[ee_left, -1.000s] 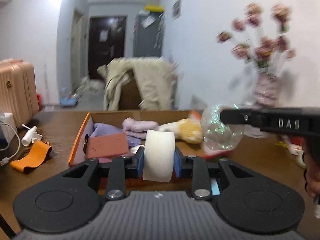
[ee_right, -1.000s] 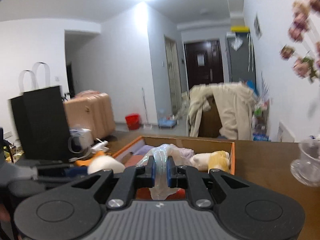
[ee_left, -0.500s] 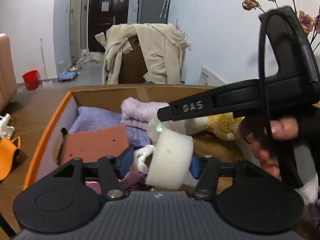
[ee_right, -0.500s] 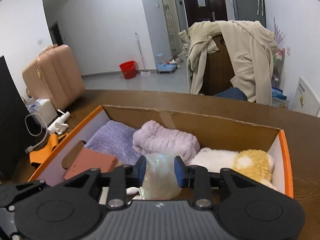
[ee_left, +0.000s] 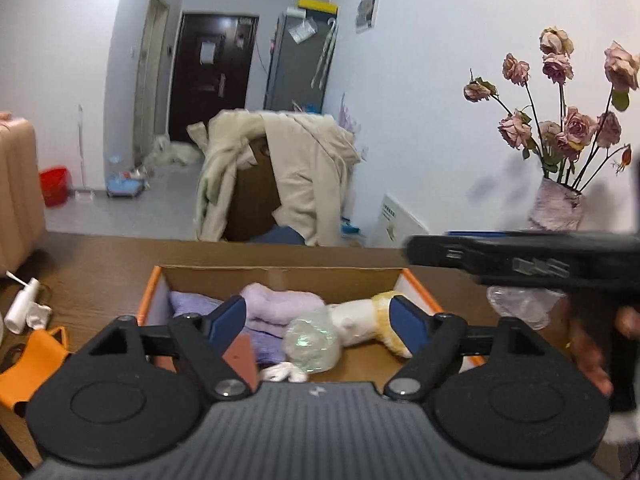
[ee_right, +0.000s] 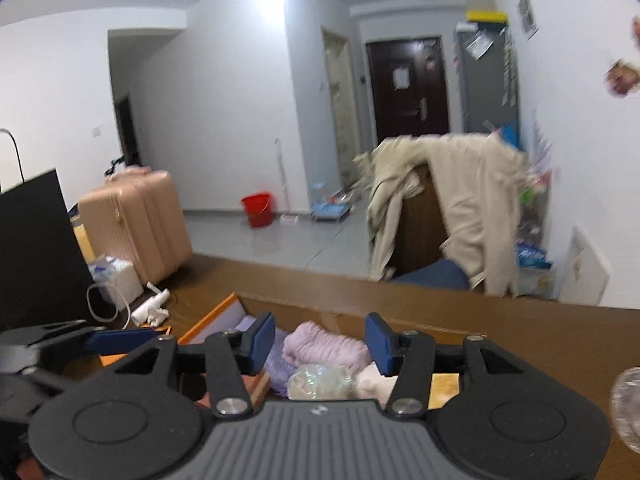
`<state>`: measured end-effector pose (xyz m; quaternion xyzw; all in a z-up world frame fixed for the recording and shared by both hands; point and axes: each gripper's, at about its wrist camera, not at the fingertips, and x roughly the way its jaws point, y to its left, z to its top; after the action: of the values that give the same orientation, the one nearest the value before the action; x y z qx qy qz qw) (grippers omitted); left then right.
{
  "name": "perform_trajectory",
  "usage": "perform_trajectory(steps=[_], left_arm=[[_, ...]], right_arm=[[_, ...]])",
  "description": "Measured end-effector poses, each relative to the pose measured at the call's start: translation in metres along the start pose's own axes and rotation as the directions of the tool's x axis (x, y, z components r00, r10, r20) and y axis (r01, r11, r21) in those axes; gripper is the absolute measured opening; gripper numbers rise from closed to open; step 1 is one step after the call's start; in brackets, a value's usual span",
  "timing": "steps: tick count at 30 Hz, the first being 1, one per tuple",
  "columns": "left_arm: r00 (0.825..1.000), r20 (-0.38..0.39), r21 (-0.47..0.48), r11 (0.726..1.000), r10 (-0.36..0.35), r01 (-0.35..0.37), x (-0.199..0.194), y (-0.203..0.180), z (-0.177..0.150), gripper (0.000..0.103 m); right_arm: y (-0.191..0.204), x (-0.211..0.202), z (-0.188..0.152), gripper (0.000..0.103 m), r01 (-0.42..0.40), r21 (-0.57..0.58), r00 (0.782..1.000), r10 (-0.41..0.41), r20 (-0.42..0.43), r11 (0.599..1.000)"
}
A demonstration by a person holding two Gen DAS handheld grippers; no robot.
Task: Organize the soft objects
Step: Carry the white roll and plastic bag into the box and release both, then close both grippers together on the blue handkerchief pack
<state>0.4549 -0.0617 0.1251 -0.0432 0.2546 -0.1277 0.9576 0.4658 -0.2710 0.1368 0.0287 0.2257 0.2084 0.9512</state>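
1. My left tongs (ee_left: 318, 322) stand spread wide with nothing between the blue pads, hanging above the near side of the orange-rimmed cardboard box (ee_left: 280, 274) on the brown wooden surface (ee_left: 100, 260).
2. My right tongs (ee_right: 318, 344) are likewise released and empty, held over the same box (ee_right: 208, 322).
3. Inside the box a crumpled clear plastic bag (ee_left: 310, 344) lies near the middle, touching a white and yellow plush toy (ee_left: 368, 324) on its right.
4. Behind the bag sits a rolled lilac fuzzy cloth (ee_left: 280, 306), lying on a flat purple towel (ee_left: 192, 304) at the box's left side.
5. A reddish-brown sponge block (ee_left: 240, 360) shows at the near left, partly hidden by my left tongs.
6. In the right wrist view the bag (ee_right: 320, 380) rests just below the lilac cloth (ee_right: 326, 346).
7. On the surface right of the box stands a pinkish vase of dried roses (ee_left: 556, 208); an orange strap (ee_left: 32, 360) lies to the left.
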Motion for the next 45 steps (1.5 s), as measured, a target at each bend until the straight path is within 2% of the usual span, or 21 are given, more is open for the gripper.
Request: perform_trajectory(steps=[2, 5, 7, 9, 13, 16, 18, 22, 26, 32, 39, 40, 42, 45], left_arm=[[0.998, 0.000, -0.001, 0.998, 0.058, -0.058, -0.011, -0.004, 0.004, 0.080], [0.998, 0.053, 0.024, 0.999, 0.025, -0.027, -0.051, -0.008, 0.001, 0.083], [0.995, 0.089, 0.067, 0.997, 0.036, -0.042, -0.079, -0.011, -0.009, 0.086], [0.991, 0.130, 0.122, 0.991, 0.042, -0.058, -0.109, -0.015, -0.029, 0.093], [0.988, 0.150, 0.208, 0.976, 0.029, -0.060, -0.158, -0.022, -0.085, 0.096], [0.988, 0.154, 0.240, 0.971, -0.019, -0.019, -0.193, -0.023, -0.132, 0.099], [0.988, 0.150, 0.217, 0.976, -0.037, 0.003, -0.212, -0.021, -0.159, 0.100], [0.991, 0.119, 0.145, 0.988, -0.069, 0.051, -0.250, -0.006, -0.210, 0.100], [0.991, 0.122, 0.105, 0.993, -0.062, 0.050, -0.272, 0.004, -0.234, 0.100], [0.989, 0.133, 0.108, 0.993, -0.068, 0.054, -0.269, -0.001, -0.231, 0.100], [0.994, 0.065, 0.120, 0.989, -0.090, 0.082, -0.227, -0.001, -0.223, 0.099], [0.994, 0.056, 0.119, 0.989, -0.098, 0.090, -0.217, -0.001, -0.219, 0.097], [0.994, 0.030, 0.109, 0.989, -0.107, 0.103, -0.188, 0.001, -0.205, 0.082], [0.989, -0.047, 0.060, 0.988, -0.140, 0.142, -0.132, 0.007, -0.179, 0.064]], right_arm=[[0.000, -0.028, -0.003, 0.050, 0.025, -0.008, 0.999, -0.025, 0.027, 1.000], [0.000, -0.073, -0.014, 0.059, 0.066, -0.028, 0.996, -0.064, 0.065, 0.997], [0.003, -0.101, -0.025, 0.061, 0.086, -0.041, 0.993, -0.082, 0.082, 0.995], [0.008, -0.128, -0.042, 0.065, 0.095, -0.049, 0.991, -0.089, 0.100, 0.994], [0.031, -0.170, -0.092, 0.070, 0.096, -0.073, 0.990, -0.087, 0.114, 0.993], [0.054, -0.195, -0.138, 0.072, 0.105, -0.067, 0.986, -0.095, 0.135, 0.992], [0.067, -0.210, -0.167, 0.074, 0.109, -0.035, 0.984, -0.103, 0.148, 0.993], [0.093, -0.235, -0.222, 0.074, 0.107, 0.063, 0.989, -0.112, 0.094, 0.992], [0.114, -0.250, -0.255, 0.074, 0.083, 0.049, 0.996, -0.085, 0.037, 0.995], [0.131, -0.258, -0.268, 0.074, 0.073, 0.006, 0.997, -0.073, 0.026, 0.997], [0.115, -0.225, -0.264, 0.070, 0.054, 0.071, 0.999, -0.054, 0.005, 0.996], [0.111, -0.216, -0.262, 0.065, 0.042, 0.084, 0.999, -0.041, -0.007, 0.996], [0.104, -0.195, -0.256, 0.061, 0.017, 0.121, 0.999, -0.013, -0.029, 0.993], [0.094, -0.159, -0.243, 0.053, 0.001, 0.166, 0.999, 0.008, -0.050, 0.986]])
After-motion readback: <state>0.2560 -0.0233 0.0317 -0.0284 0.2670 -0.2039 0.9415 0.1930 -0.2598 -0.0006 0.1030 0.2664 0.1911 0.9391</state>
